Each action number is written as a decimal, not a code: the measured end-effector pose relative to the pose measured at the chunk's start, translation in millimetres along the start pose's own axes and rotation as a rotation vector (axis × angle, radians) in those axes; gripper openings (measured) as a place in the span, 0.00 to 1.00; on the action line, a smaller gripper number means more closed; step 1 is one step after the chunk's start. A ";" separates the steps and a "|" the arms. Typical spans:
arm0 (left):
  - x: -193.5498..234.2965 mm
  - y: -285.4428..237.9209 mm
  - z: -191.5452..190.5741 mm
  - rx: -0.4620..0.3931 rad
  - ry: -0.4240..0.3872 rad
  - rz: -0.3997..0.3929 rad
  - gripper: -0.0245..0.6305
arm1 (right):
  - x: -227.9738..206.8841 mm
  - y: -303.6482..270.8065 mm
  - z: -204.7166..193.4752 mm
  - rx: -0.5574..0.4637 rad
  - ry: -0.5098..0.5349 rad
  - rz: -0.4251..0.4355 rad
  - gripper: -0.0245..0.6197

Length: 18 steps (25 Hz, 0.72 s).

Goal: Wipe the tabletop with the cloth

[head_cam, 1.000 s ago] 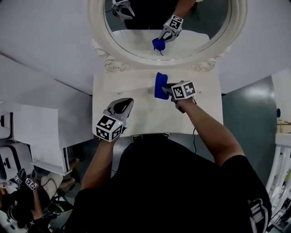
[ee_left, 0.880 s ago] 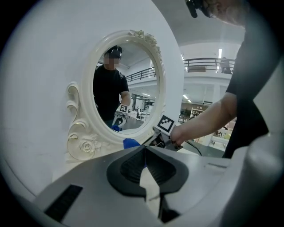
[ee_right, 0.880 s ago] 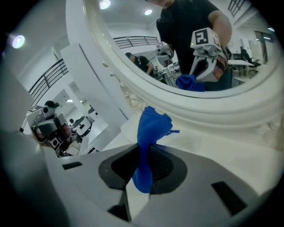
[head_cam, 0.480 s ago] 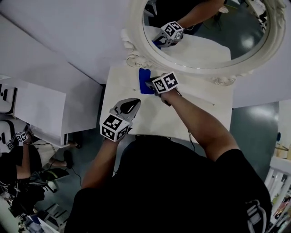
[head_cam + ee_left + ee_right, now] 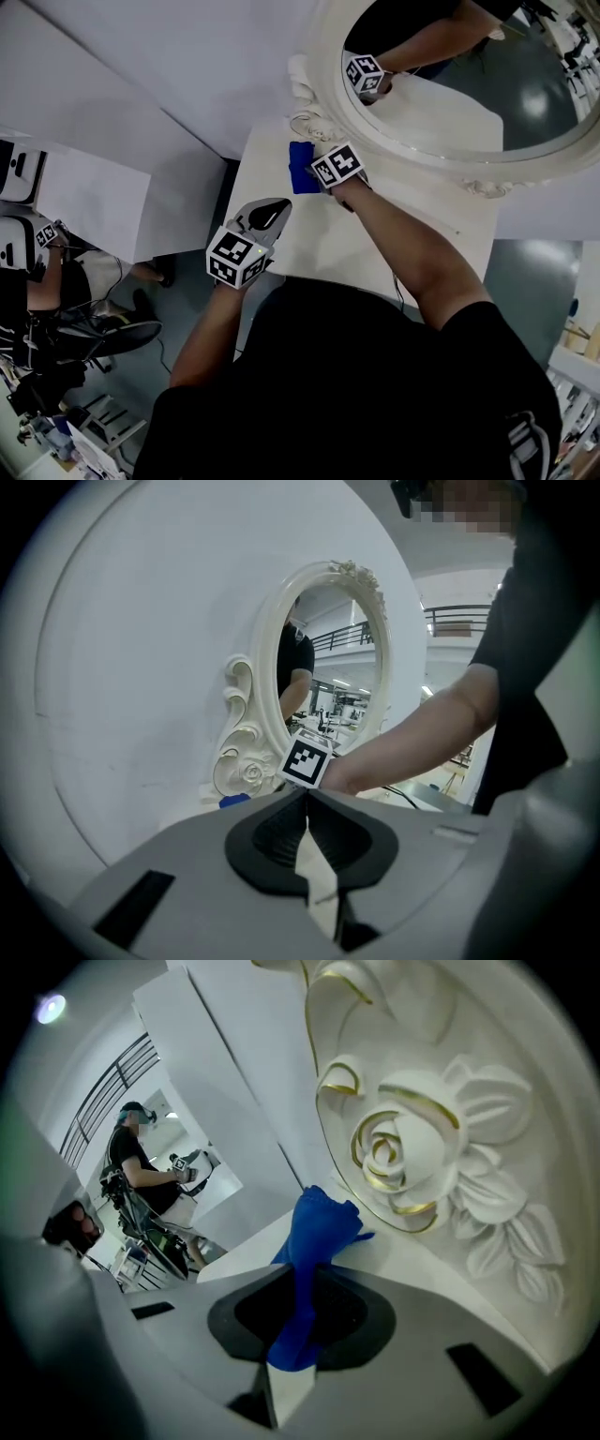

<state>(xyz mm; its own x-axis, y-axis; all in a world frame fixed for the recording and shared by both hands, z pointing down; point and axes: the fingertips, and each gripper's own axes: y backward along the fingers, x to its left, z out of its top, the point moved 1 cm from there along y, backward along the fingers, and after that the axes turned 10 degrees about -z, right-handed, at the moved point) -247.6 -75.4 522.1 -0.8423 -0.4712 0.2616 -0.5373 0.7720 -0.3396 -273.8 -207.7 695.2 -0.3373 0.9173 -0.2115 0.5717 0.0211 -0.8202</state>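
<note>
A white wall [image 5: 187, 84] fills the head view from 9 to 12 o'clock. Against it leans a round mirror [image 5: 450, 94] with a carved white frame, at about 1 o'clock. In the right gripper view one of the frame's carved roses sits close, at 2 o'clock.

The white tabletop [image 5: 305, 230] runs below the mirror. The cloth [image 5: 302, 169] is at its far left corner, just under the foot of the frame. It is blue and bunched, and it touches the surface.

The right gripper [image 5: 317, 176] sits at 3 o'clock of the cloth. In its own view the jaws are pinched on a gathered fold, with the rest of the cloth spilling forward onto the table.

The left gripper [image 5: 272, 208] hovers at 7 o'clock of the cloth, apart from it. Its jaws are pressed together with nothing between them.

The cloth looks light, soft and limp, so it should drag easily but may fold under or slip out. A grip on a thick bunch near the middle, as here, seems sound. I would press it flat and keep it clear of the carved frame, which could snag it.
</note>
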 end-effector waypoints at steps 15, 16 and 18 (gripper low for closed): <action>-8.0 -37.0 8.7 0.038 -0.033 -0.089 0.06 | -72.5 38.7 -61.7 0.061 -0.069 -0.147 0.11; -10.6 -40.8 9.6 0.041 -0.036 -0.094 0.06 | -78.2 43.9 -67.9 0.061 -0.074 -0.156 0.12; -16.4 -48.9 11.3 0.045 -0.043 -0.107 0.06 | -89.7 54.1 -81.0 0.060 -0.091 -0.171 0.12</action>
<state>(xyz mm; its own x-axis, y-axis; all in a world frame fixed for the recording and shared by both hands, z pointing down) -208.0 -110.3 524.2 -0.7803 -0.5690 0.2596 -0.6251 0.6965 -0.3524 -152.0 -256.7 712.8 -0.4936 0.8625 -0.1113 0.4555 0.1474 -0.8779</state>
